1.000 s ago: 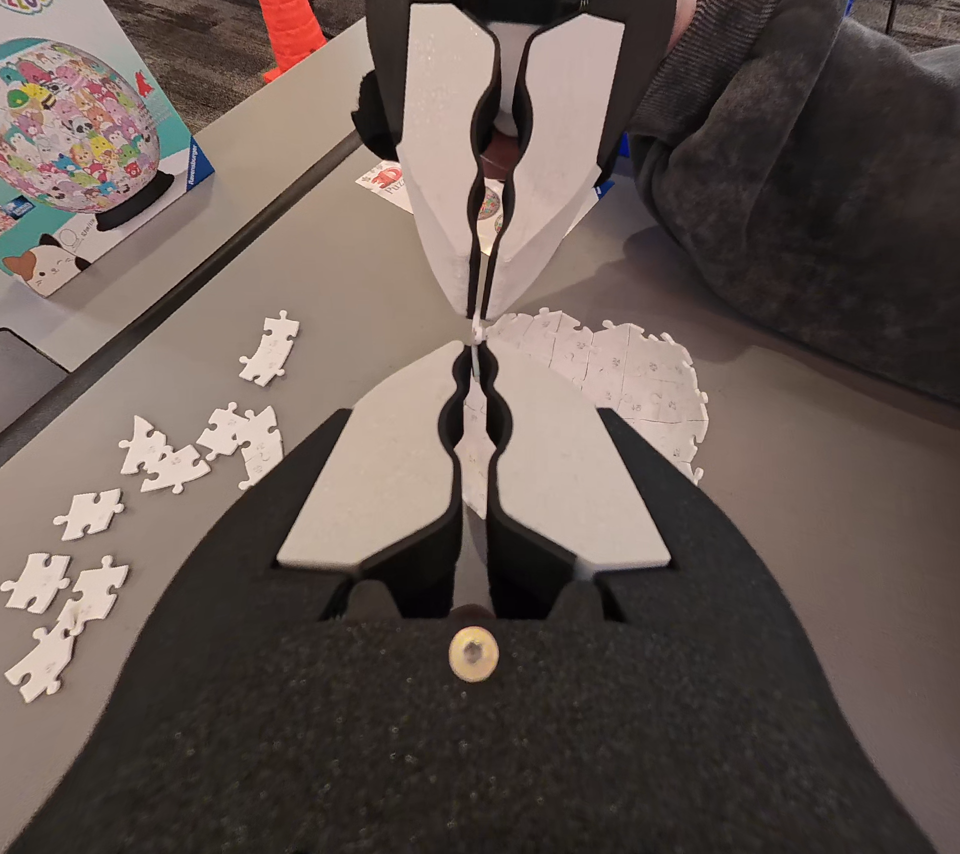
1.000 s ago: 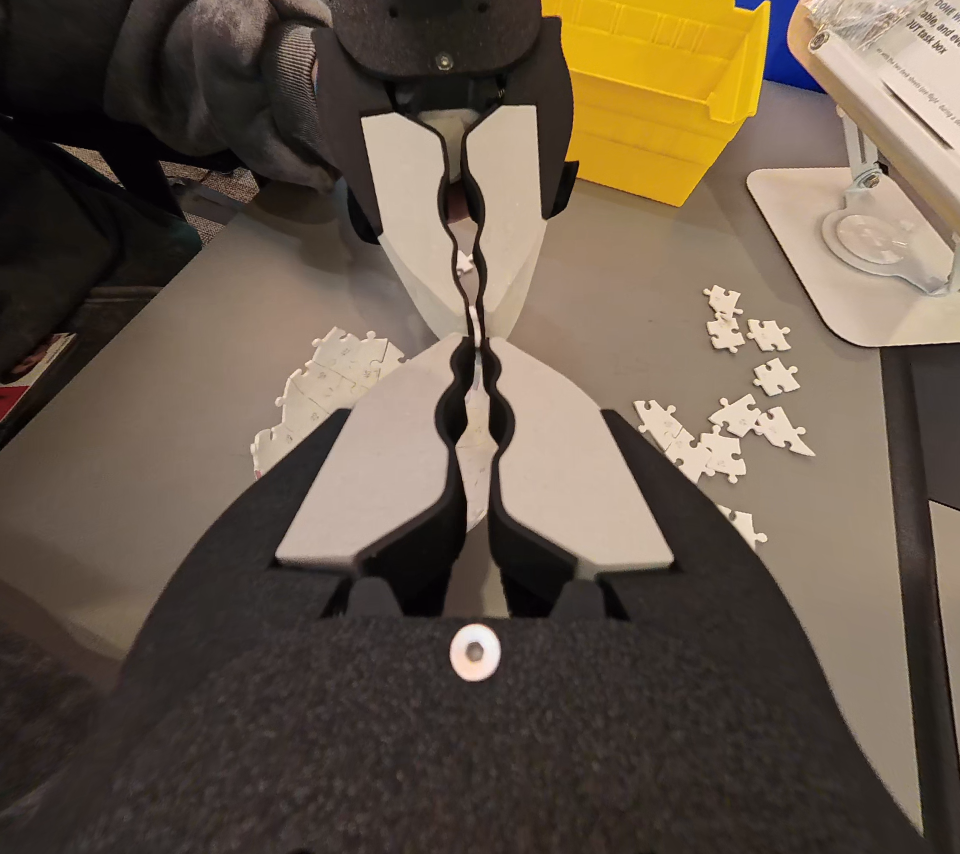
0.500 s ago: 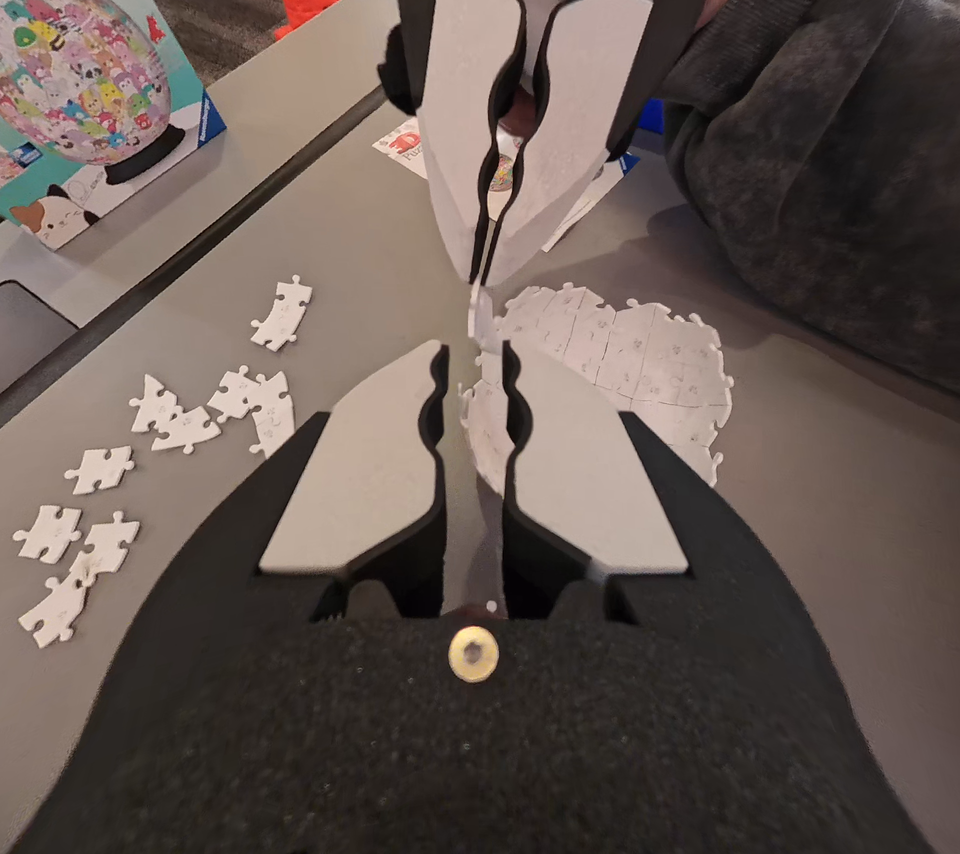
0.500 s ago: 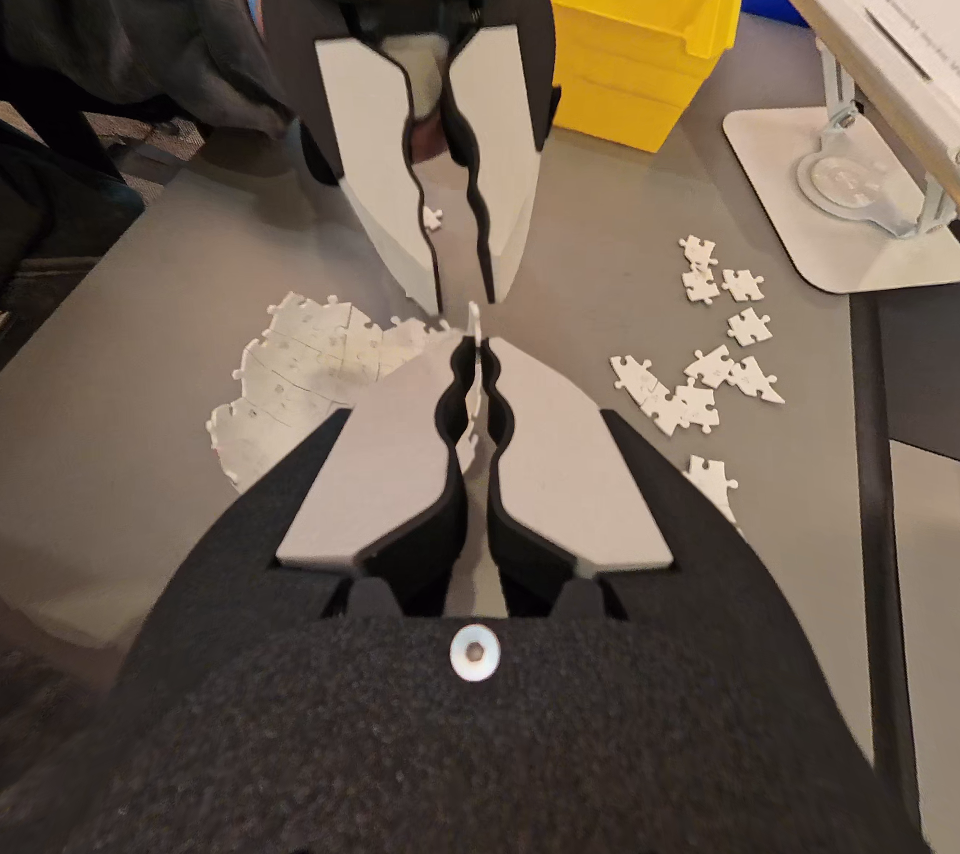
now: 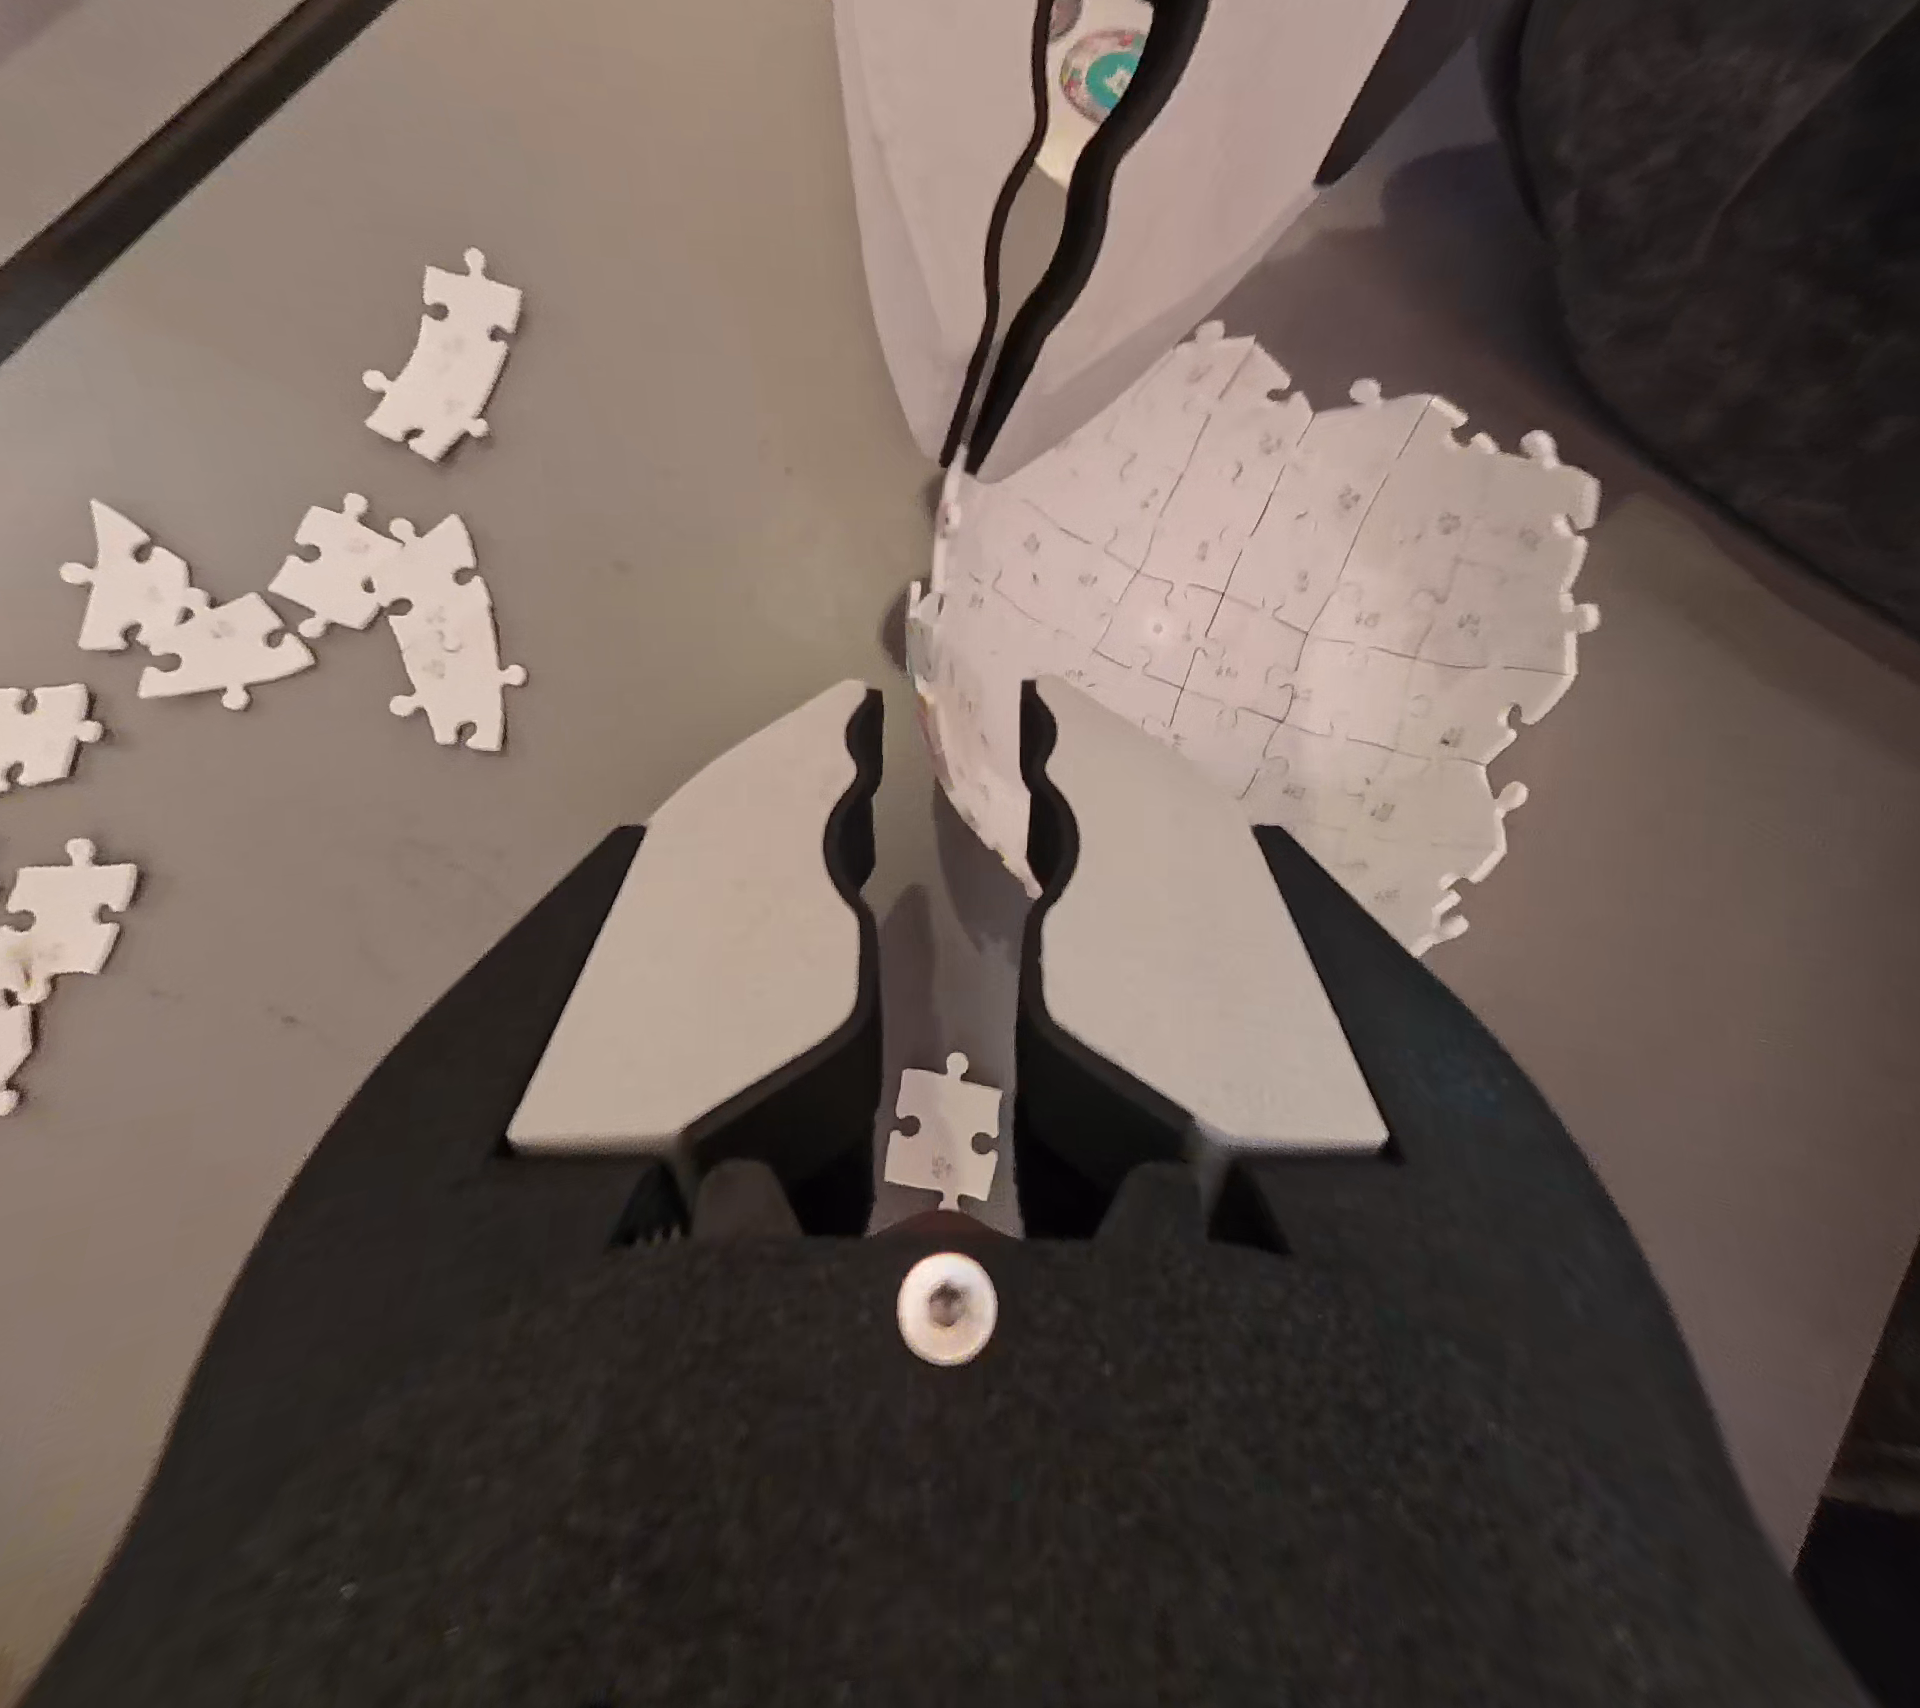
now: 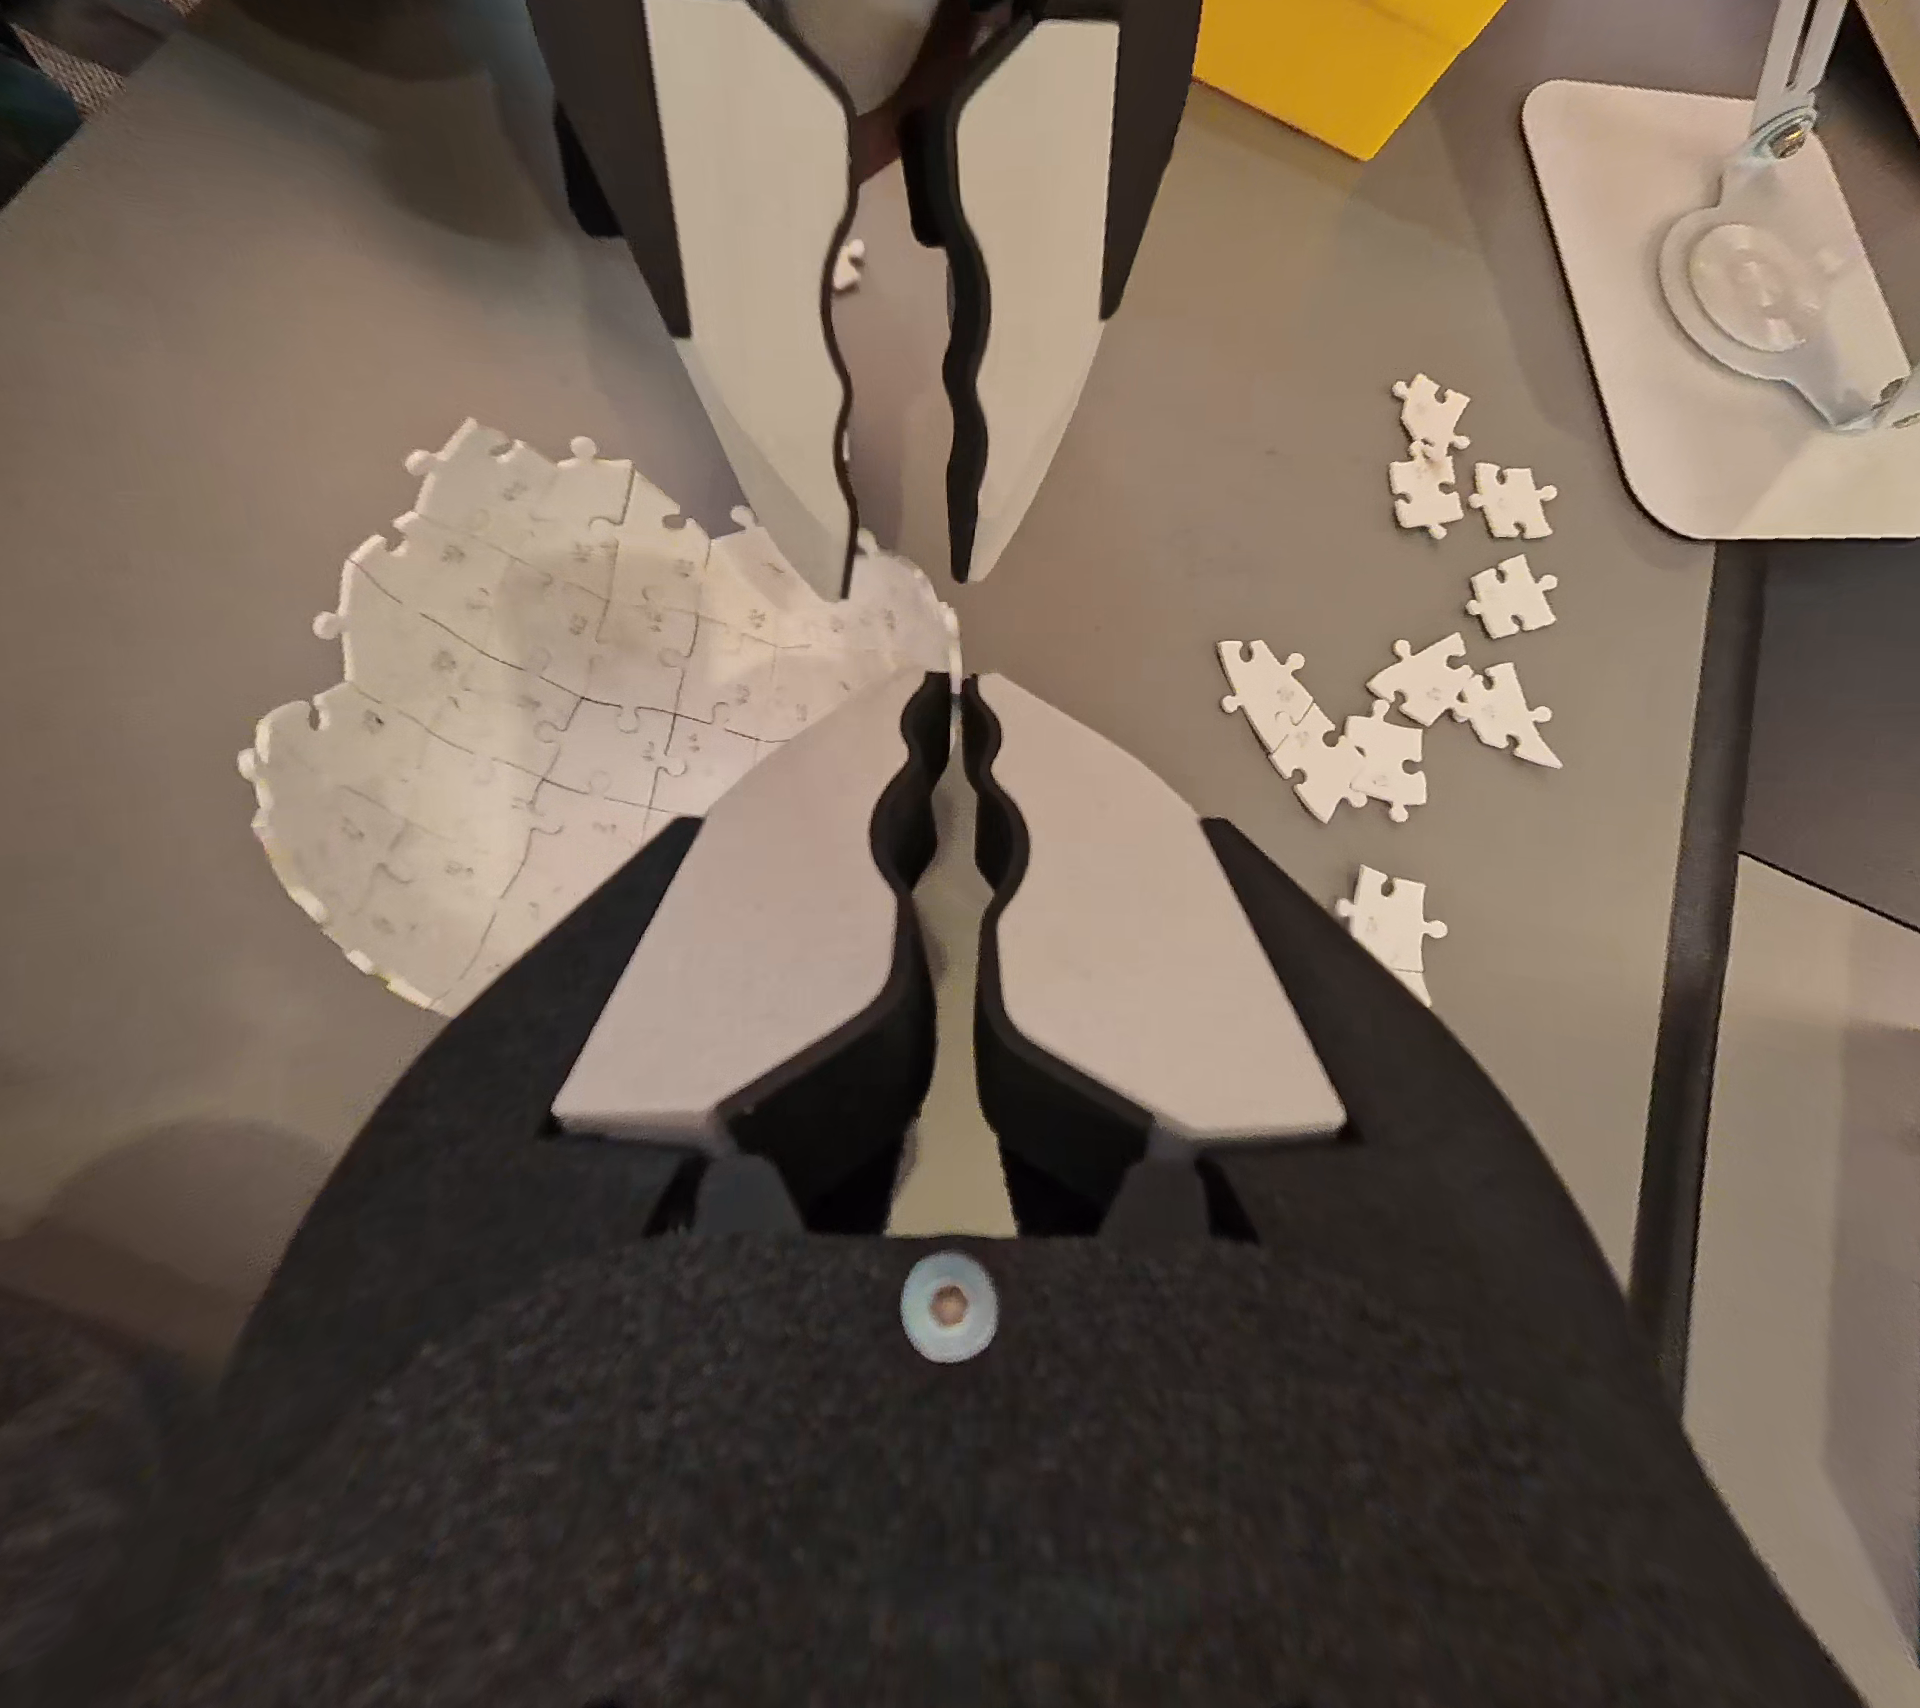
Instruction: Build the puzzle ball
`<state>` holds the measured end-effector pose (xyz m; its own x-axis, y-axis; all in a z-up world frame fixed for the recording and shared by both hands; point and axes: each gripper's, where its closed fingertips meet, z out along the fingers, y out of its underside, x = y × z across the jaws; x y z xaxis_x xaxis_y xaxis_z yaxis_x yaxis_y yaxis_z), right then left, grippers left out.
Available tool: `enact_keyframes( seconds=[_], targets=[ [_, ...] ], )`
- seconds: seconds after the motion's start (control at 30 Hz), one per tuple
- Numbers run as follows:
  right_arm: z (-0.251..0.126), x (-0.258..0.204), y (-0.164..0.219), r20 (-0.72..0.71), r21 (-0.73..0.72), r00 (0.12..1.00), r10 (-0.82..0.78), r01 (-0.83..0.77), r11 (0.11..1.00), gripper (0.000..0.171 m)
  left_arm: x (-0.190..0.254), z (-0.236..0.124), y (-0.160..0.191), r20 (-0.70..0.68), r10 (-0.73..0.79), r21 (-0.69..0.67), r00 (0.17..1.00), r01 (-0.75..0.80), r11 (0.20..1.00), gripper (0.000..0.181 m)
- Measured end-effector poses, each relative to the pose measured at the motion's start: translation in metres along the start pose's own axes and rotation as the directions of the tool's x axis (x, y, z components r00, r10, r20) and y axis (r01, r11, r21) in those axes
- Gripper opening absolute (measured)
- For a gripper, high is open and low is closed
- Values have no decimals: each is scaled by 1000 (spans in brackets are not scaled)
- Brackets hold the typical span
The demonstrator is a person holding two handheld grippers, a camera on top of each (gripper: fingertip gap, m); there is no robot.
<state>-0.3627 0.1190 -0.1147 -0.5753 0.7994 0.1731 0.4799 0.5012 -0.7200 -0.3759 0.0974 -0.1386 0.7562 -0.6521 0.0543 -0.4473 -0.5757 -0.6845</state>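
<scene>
Two tongs: left tongs (image 5: 948, 702) parted, empty; right tongs (image 6: 958, 682) pinching edge of curved puzzle shell (image 6: 499, 702).

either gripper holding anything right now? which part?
The right gripper is shut on the curved assembled puzzle section, pinching its raised edge nearest the loose pieces. The left gripper is open and holds nothing.

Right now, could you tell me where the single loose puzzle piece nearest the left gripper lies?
In the left wrist view, the single piece lies flat on the grey table, between the open left gripper's finger bases.
</scene>
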Motion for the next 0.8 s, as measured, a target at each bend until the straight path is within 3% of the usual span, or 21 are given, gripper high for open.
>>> enact_keyframes(
  seconds=[0.8],
  targets=[
    [7,4,3,-36,97,996,-81,84,992,2,-7,14,-3,76,-14,-5,997,14,1000,20]
  ],
)
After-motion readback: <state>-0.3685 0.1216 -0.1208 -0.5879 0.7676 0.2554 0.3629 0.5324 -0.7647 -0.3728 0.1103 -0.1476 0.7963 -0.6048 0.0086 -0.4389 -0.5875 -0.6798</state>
